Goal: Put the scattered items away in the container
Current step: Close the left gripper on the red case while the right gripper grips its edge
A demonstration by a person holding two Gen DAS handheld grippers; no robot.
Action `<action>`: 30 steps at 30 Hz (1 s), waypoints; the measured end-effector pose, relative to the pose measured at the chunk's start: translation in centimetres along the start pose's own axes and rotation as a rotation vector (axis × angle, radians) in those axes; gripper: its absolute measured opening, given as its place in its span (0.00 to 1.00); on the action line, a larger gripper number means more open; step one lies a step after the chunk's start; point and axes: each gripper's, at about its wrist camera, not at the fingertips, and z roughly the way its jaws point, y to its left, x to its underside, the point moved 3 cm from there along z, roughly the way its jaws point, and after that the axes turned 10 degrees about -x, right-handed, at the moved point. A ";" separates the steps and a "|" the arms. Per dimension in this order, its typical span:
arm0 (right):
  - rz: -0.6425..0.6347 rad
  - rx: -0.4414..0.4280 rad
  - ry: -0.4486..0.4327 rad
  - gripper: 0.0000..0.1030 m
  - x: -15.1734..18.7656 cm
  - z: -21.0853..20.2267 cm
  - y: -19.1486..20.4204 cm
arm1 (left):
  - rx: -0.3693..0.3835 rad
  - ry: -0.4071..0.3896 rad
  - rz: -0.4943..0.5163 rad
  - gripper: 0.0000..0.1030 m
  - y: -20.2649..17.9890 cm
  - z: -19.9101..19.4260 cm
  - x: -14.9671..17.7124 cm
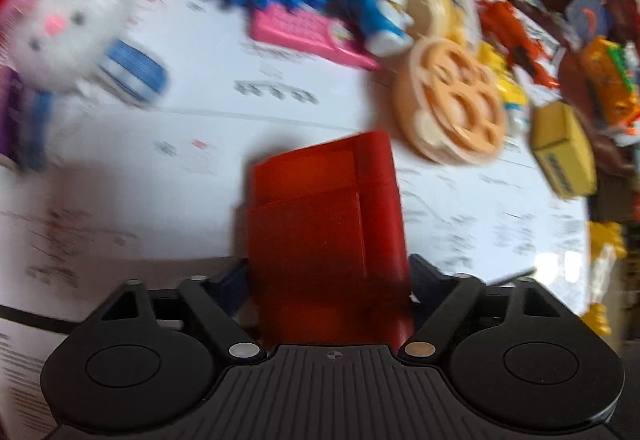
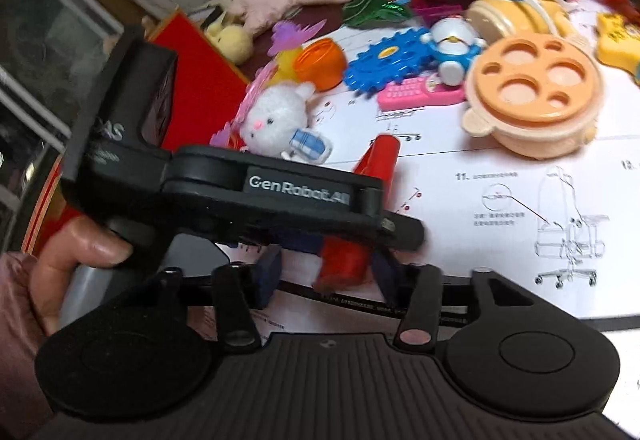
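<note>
Two grippers met on one red plastic piece (image 1: 324, 224) above the table (image 1: 200, 112): your left gripper (image 1: 326, 276) held it, and the right gripper (image 2: 326, 272) jaws stood narrowed around its end, contact unclear. Releasing early risked dropping it; no container was visible.

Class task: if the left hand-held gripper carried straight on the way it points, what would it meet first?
The red plastic piece already sits between the left hand-held gripper fingers. Beyond it, probably the printed instruction sheet on the table, though blur makes depth uncertain.

printed instruction sheet (image 2: 460, 260) covers the table; glass panes (image 2: 40, 20) far left.
</note>
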 end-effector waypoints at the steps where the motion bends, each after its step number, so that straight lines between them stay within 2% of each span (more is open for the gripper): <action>1: -0.006 0.009 0.012 0.45 0.0 0.4 0.2 | 0.001 -0.004 -0.001 0.73 -0.3 0.1 0.2; 2: -0.011 0.029 0.015 0.41 -0.1 0.8 0.2 | -0.019 -0.020 0.009 0.72 -0.5 0.1 0.1; 3: -0.008 0.039 0.017 0.33 -0.1 1.0 0.0 | -0.024 -0.027 0.012 0.71 -0.5 0.0 0.1; 5: -0.019 0.068 0.040 0.29 -0.1 1.2 -0.2 | -0.011 -0.009 0.005 0.69 -0.1 -0.1 0.1; 8: -0.063 0.091 0.045 0.28 0.3 0.9 -0.2 | -0.021 -0.011 0.029 0.74 0.2 -0.6 -0.1; 12: -0.093 0.120 0.048 0.28 0.1 1.1 0.1 | -0.050 -0.036 0.060 0.76 0.2 -1.7 -0.3; 18: -0.167 0.142 0.049 0.28 0.2 0.7 1.0 | -0.073 -0.047 0.024 0.77 1.1 -2.9 -0.6; 19: -0.171 0.142 0.051 0.28 0.1 0.7 1.1 | -0.074 -0.044 0.017 0.75 1.1 -2.9 -0.6; 20: -0.175 0.143 0.054 0.28 0.2 0.7 1.2 | -0.073 -0.044 0.015 0.63 1.1 -2.9 -0.5; 22: -0.181 0.138 0.064 0.28 0.4 0.8 1.5 | -0.076 -0.042 0.023 0.54 1.1 -2.9 -0.3; 26: -0.200 0.118 0.087 0.28 1.1 1.0 2.4 | -0.103 -0.048 0.052 0.41 1.0 -3.3 0.4; 28: -0.194 0.104 0.097 0.28 1.3 1.3 2.7 | -0.105 -0.038 0.055 0.38 1.3 -3.5 0.7; 30: -0.188 0.098 0.102 0.30 1.4 1.5 2.9 | -0.119 -0.029 0.053 0.47 1.7 -3.7 0.7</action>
